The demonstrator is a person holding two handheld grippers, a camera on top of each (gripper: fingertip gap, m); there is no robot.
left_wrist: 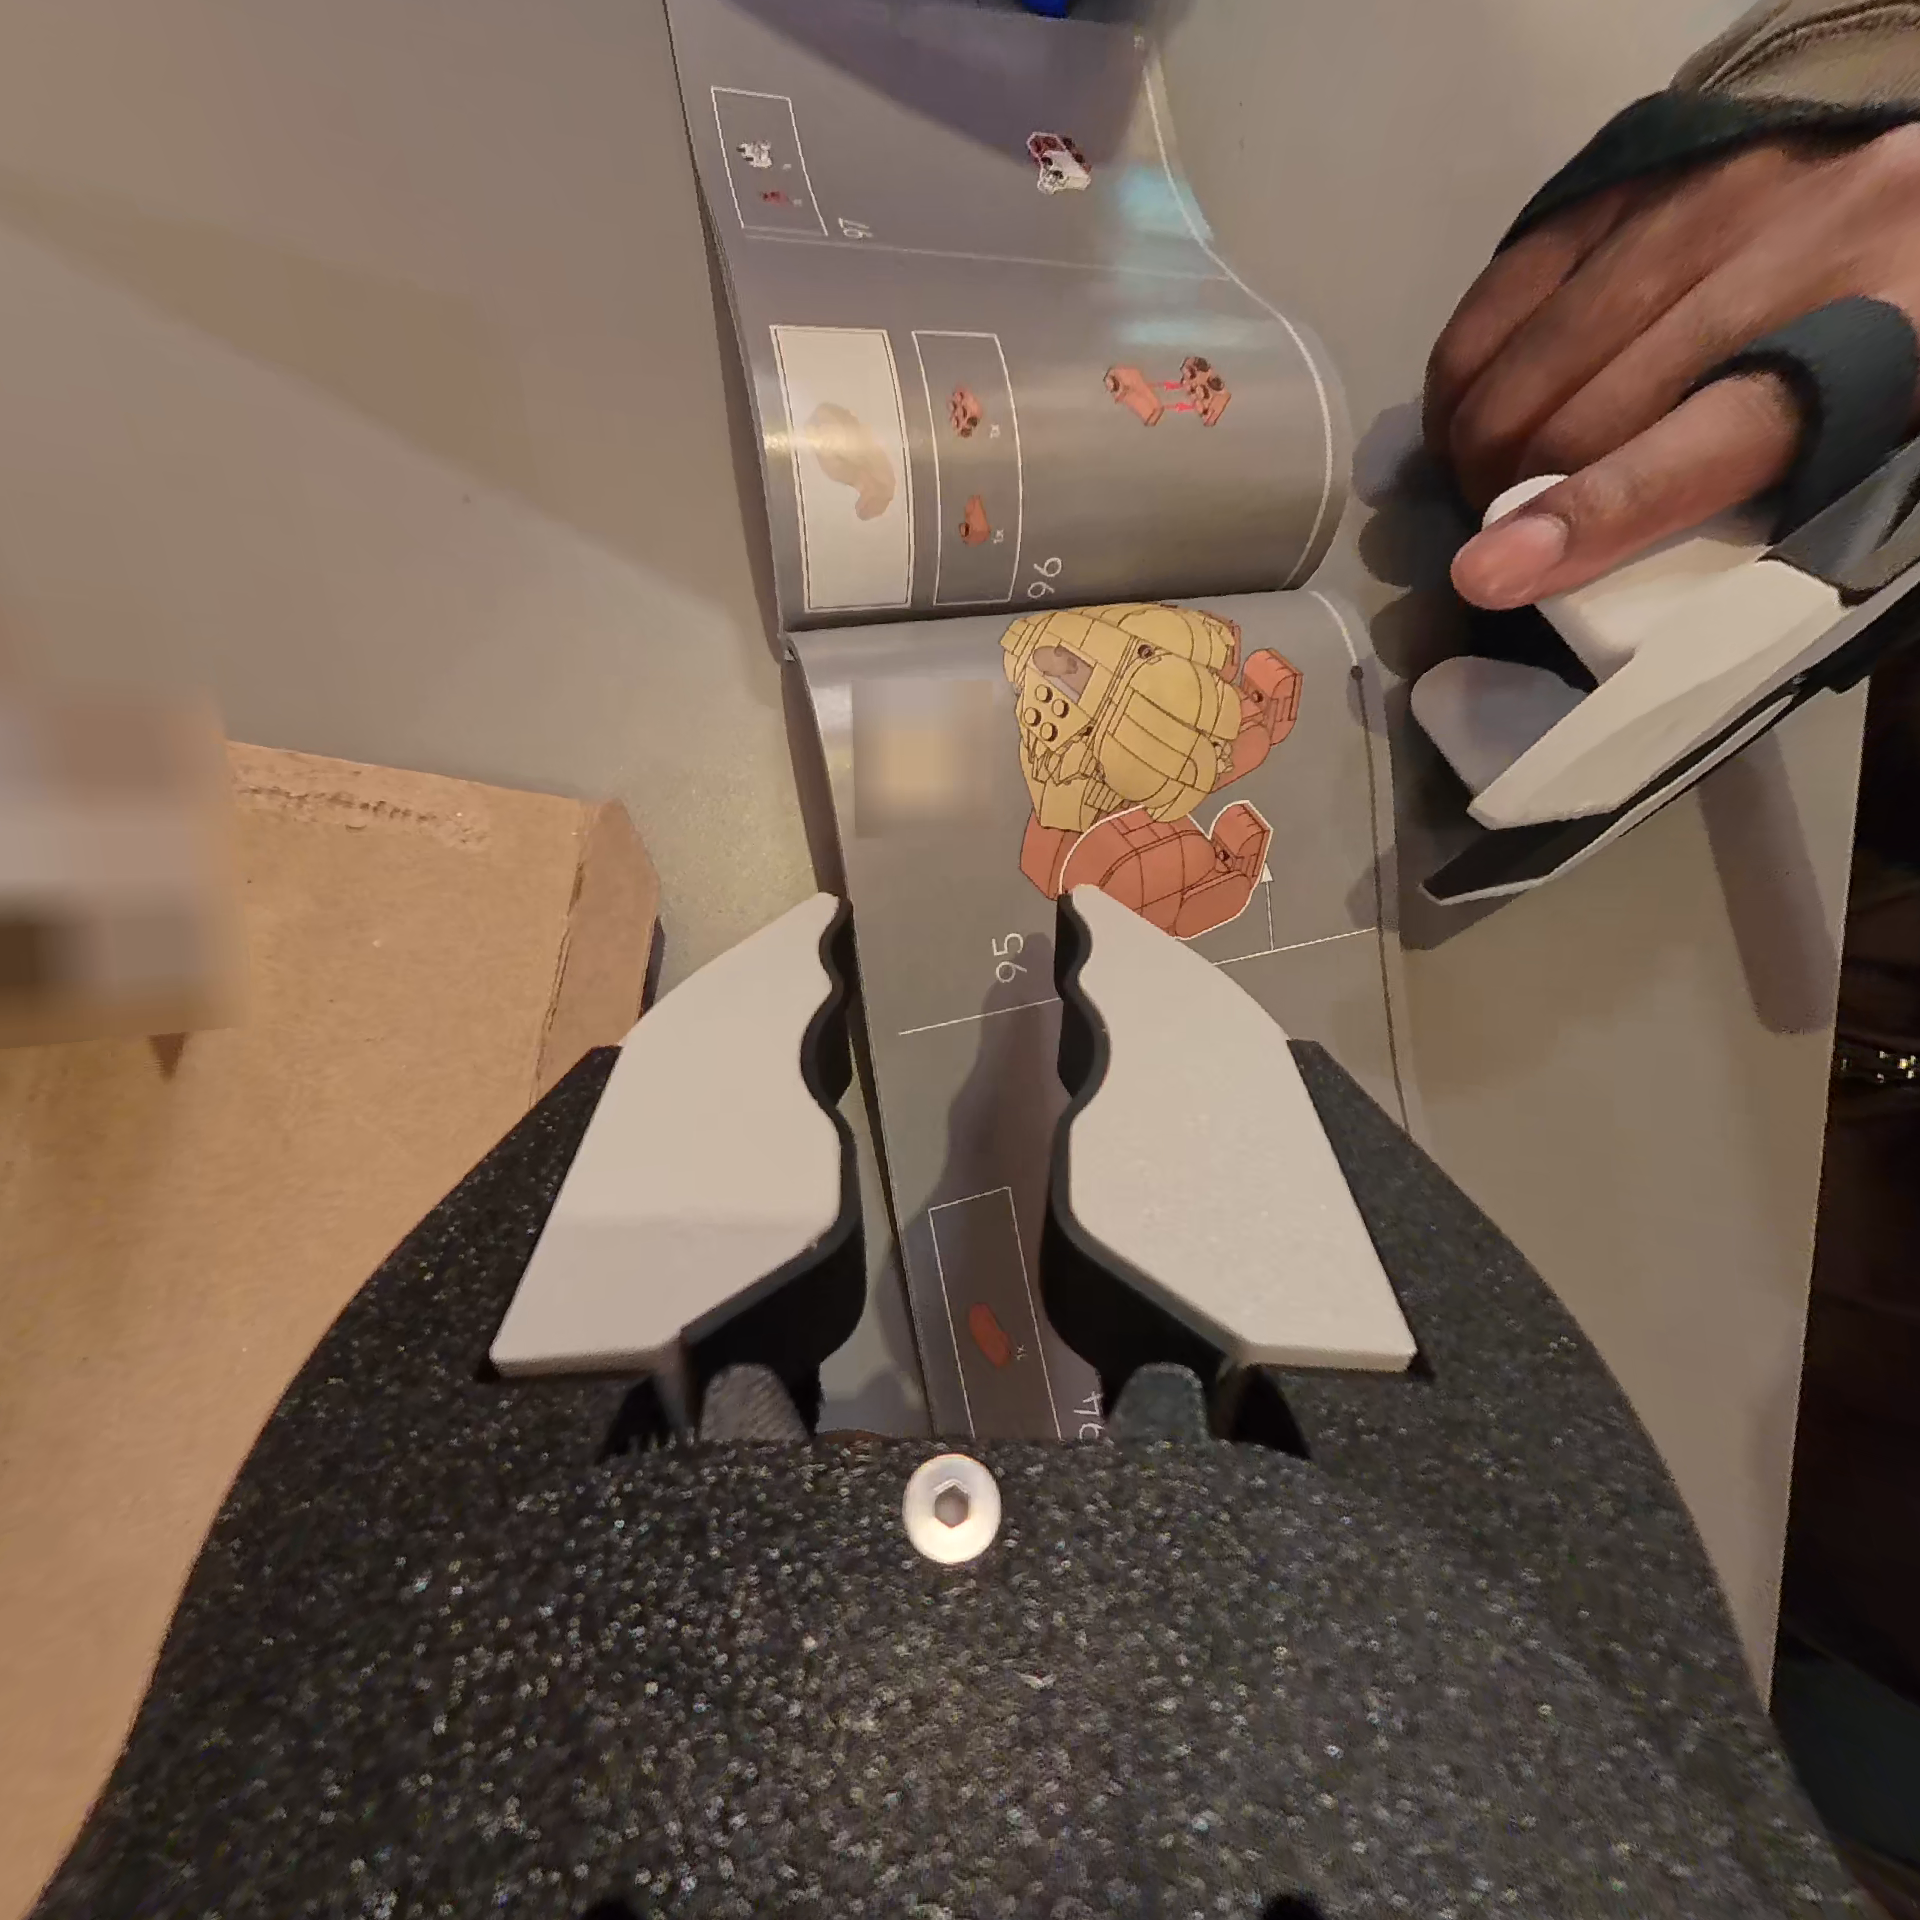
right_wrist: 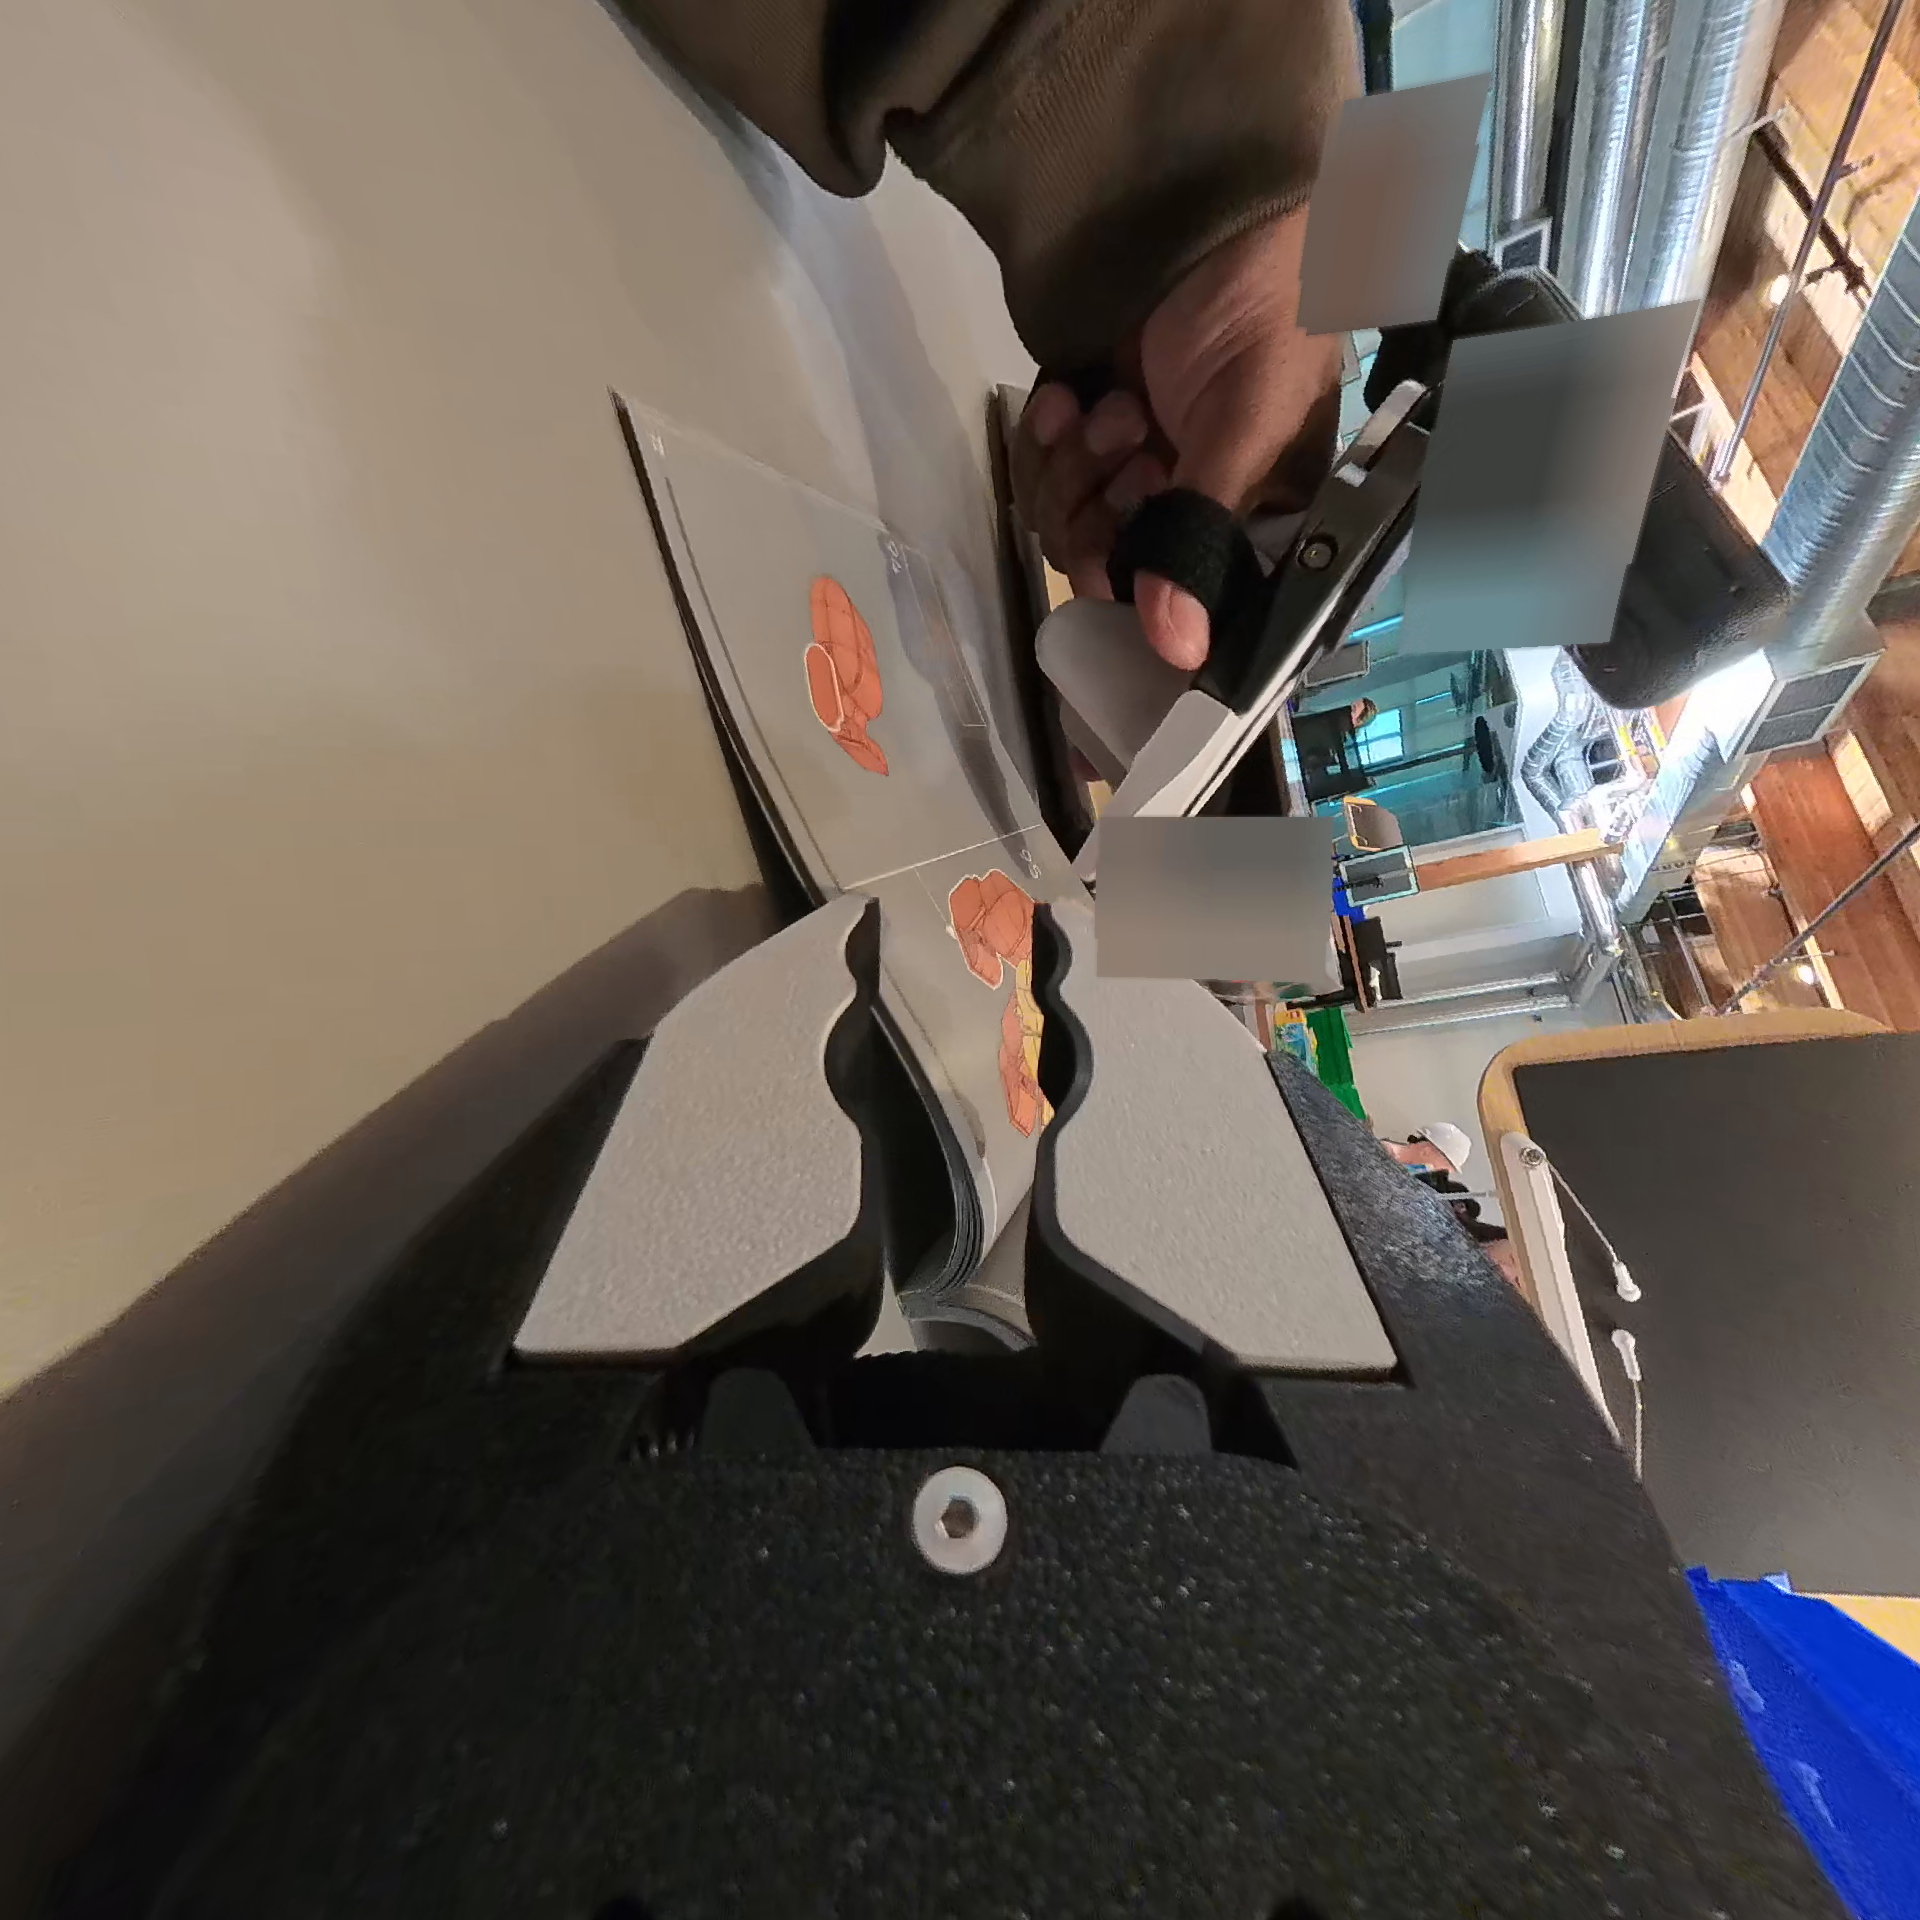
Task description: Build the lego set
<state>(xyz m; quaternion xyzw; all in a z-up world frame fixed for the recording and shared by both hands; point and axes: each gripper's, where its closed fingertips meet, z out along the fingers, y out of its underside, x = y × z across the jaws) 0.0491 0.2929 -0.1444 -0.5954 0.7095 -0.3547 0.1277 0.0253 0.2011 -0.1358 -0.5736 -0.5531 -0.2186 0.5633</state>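
Observation:
The open instruction booklet (left_wrist: 1039,436) lies on the grey table (left_wrist: 364,364), its grey pages showing drawings of tan and orange models. My left gripper (left_wrist: 951,914) is open and empty, hovering over the booklet's near page. My right gripper (left_wrist: 1455,790) sits at the booklet's right edge, held by a hand (left_wrist: 1621,343). In the right wrist view my right gripper (right_wrist: 956,925) is rolled on its side and open, with the booklet's fanned page edges (right_wrist: 966,1236) in the gap. The left gripper (right_wrist: 1132,769) points down at the page there. No loose bricks show.
A brown paper bag (left_wrist: 312,1091) lies on the table left of the booklet. A black board with a wooden rim (right_wrist: 1714,1299) and a blue object (right_wrist: 1818,1714) stand off the table's side. A brown sleeve (right_wrist: 1091,135) reaches over the booklet.

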